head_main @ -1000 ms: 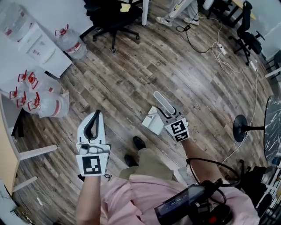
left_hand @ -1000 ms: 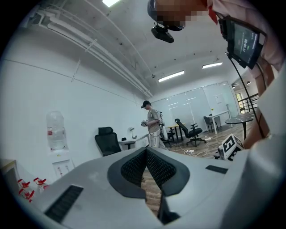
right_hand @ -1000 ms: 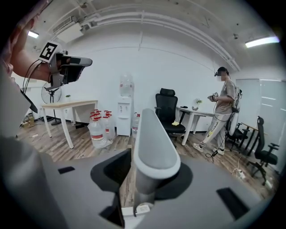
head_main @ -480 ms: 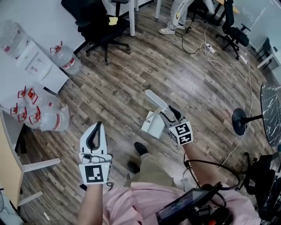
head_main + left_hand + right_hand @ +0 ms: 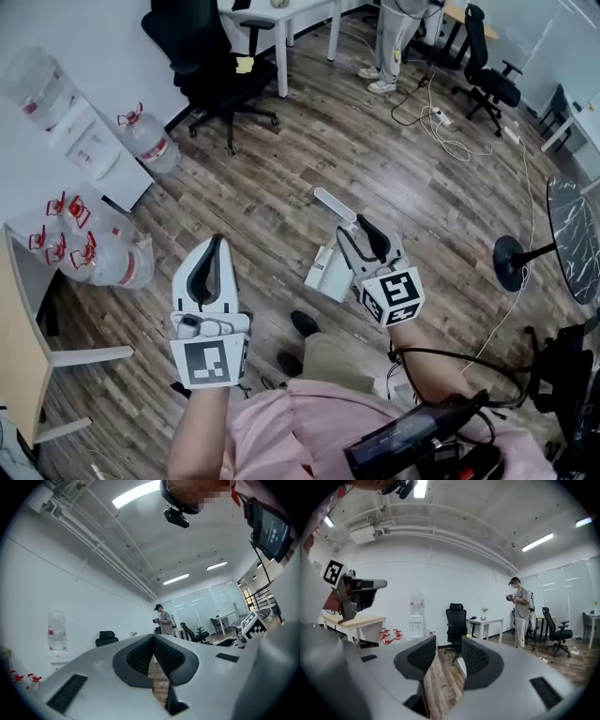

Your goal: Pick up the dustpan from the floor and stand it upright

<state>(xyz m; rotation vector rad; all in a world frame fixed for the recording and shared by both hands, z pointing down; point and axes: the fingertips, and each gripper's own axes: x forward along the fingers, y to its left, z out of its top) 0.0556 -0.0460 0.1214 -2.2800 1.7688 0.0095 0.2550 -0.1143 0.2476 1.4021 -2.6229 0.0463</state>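
Observation:
The white dustpan [image 5: 327, 270] stands upright on the wood floor, just ahead of my shoes, with its long handle [image 5: 335, 204] slanting up and away. My right gripper [image 5: 353, 232] hovers just right of the handle, open and holding nothing. In the right gripper view the right gripper [image 5: 449, 642] shows a clear gap, with a white bit of the handle [image 5: 461, 665] low between the jaws. My left gripper [image 5: 217, 242] hangs to the left, well apart from the dustpan, and is shut and empty. In the left gripper view its tips [image 5: 153, 638] meet.
Several water bottles [image 5: 94, 258] lie at the left by a water dispenser [image 5: 66, 112]. A black office chair [image 5: 211, 66] and a white table leg [image 5: 281, 56] stand beyond. Cables [image 5: 450, 131] trail at the right near a round black stand base [image 5: 511, 264]. A person [image 5: 394, 28] stands far off.
My right gripper, which was shut on the dustpan handle, has opened and drawn back toward me. The dustpan now stands alone. The left gripper stayed shut and lifted slightly.

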